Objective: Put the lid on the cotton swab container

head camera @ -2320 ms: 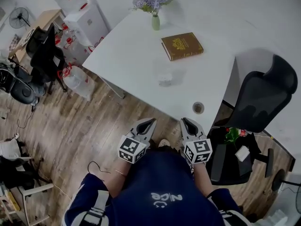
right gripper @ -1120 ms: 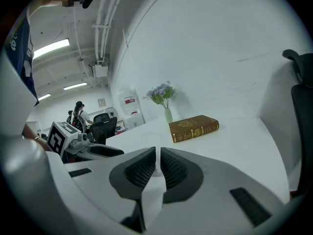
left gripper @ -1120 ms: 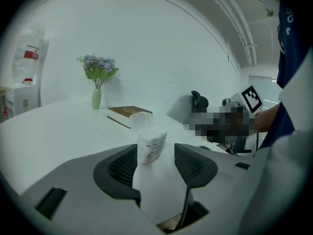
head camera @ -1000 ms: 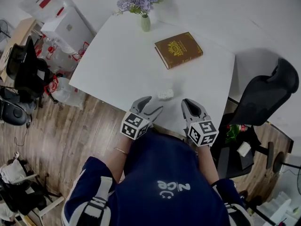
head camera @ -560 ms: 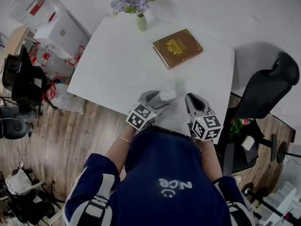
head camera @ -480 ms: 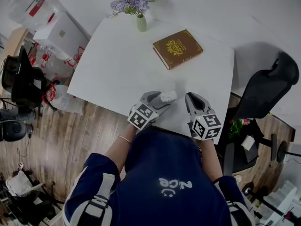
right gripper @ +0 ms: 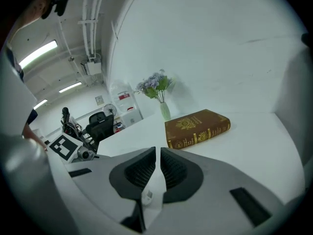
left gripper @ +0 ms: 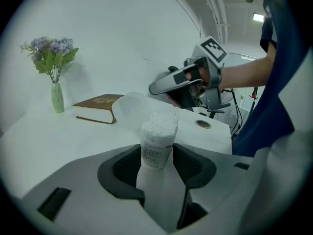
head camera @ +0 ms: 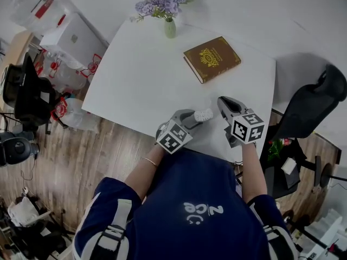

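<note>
The cotton swab container [left gripper: 157, 140], a clear tub packed with white swabs, stands upright and uncovered on the white table [head camera: 146, 75]. My left gripper [left gripper: 157, 156] has just been closing; its pads now press on the tub's two sides. In the head view the container [head camera: 204, 114] pokes out of the left gripper [head camera: 196, 116] near the table's front edge. A translucent rounded lid [left gripper: 128, 111] lies just behind and left of the tub. My right gripper [head camera: 224, 101] hovers close on the tub's right with its jaws together and nothing in them. The left gripper view shows the right gripper [left gripper: 155, 87] above and beyond the tub.
A brown book [head camera: 212, 58] lies further back on the table, and a small green vase of purple flowers [head camera: 170, 27] stands at the far corner. A round cable hole [left gripper: 202, 124] sits near the table's right edge. A black office chair [head camera: 314, 104] stands to the right.
The left gripper has come up to the container and closed around it. The right gripper has moved forward over the table to the container's right side.
</note>
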`<state>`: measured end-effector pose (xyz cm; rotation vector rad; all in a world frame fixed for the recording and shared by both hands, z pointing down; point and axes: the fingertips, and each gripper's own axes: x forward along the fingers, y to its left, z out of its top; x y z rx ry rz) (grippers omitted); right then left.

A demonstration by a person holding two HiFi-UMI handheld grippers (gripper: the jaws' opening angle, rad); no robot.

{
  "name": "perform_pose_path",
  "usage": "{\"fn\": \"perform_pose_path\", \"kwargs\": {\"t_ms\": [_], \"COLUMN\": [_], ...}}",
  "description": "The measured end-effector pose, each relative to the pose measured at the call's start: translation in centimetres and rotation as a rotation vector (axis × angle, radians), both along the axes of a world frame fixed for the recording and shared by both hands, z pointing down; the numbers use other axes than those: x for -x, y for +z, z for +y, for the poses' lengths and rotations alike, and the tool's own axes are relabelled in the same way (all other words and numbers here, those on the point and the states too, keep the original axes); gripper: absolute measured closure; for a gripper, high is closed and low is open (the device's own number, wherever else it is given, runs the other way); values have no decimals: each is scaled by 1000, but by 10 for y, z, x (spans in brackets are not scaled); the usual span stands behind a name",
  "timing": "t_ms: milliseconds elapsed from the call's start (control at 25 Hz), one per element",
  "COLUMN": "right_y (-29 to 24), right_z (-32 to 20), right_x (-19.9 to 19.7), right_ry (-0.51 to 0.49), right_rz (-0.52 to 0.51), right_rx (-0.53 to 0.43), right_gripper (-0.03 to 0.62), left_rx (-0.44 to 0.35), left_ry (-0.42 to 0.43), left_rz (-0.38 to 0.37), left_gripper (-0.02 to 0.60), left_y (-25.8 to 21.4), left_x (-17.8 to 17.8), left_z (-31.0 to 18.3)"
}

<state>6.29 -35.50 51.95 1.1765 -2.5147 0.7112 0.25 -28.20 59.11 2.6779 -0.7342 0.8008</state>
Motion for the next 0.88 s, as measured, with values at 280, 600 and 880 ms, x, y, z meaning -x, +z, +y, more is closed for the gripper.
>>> {"fn": "perform_pose_path", "kwargs": {"t_ms": [280, 600, 880], "right_y": [20, 31, 28], "right_z": [-44, -48, -41], "right_x": [23, 48, 55], "right_ry": [-117, -248, -288], "right_rz": [-65, -34, -109], "right_rx": [174, 266, 336], "right_gripper": [537, 537, 537], "left_rx": [50, 90, 62], "left_ry": [45, 101, 130], "left_rz": [-2, -29, -35], "left_gripper": [357, 359, 364], "left_y": [5, 5, 6], "left_x": [0, 3, 0], "left_z": [-3, 0, -3]}}
